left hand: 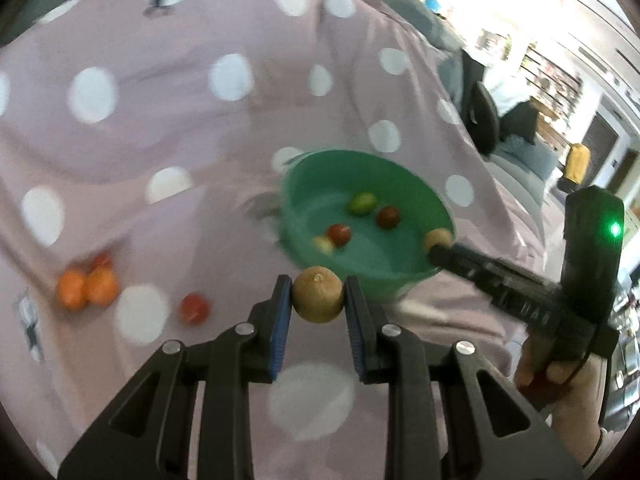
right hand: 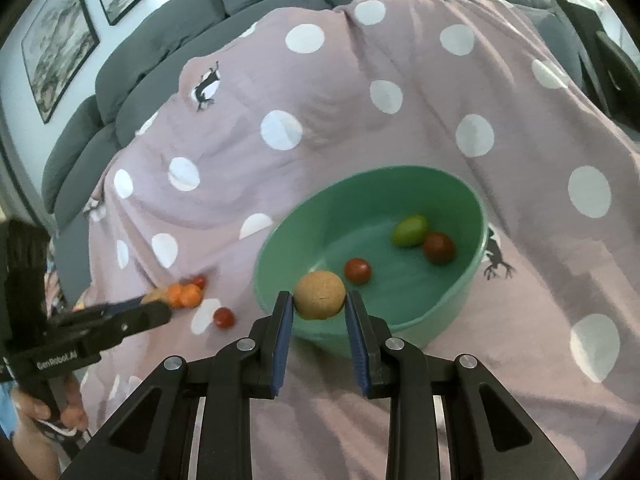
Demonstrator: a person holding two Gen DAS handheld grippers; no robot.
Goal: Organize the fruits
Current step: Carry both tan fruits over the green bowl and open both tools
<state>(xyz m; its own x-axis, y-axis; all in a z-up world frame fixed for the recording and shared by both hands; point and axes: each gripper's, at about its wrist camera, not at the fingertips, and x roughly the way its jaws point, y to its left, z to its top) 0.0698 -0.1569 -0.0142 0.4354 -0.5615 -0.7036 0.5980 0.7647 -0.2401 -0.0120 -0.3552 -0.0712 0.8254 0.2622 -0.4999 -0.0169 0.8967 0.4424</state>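
We hold a brown round fruit in each gripper. Our left gripper [left hand: 318, 300] is clamped on one brown fruit [left hand: 318, 299], pinched between the blue pads [left hand: 282, 312]; the green bowl [left hand: 372, 168] lies just ahead of it and a little to the right, and the fruit does not look to be over the rim yet. Our right gripper [right hand: 319, 300] is clamped on the other brown fruit [right hand: 319, 295], which seems to hang over the near rim of the bowl [right hand: 280, 236].

Inside the bowl, ahead of the right gripper, sit a green fruit [right hand: 409, 231], a dark red one [right hand: 439, 247] and a brighter red one [right hand: 357, 270]. The left view also shows a pale yellowish one [left hand: 323, 245] beside the red. Ahead and to the left of the left gripper, on the spotted pink blanket [left hand: 180, 120], two orange fruits [left hand: 86, 287] lie touching, with a red one [left hand: 102, 260] just behind them and another red one [left hand: 194, 308] nearer to us.

Our worries:
- Both grippers converge on the same near edge, so the fingers could knock together.
- The fruits are round and gripped on a narrow band; a jolt could pop one out.
- The bowl rests on soft, rumpled cloth; a push on its rim could tip it.
- Released from height, a fruit could bounce out or roll away.
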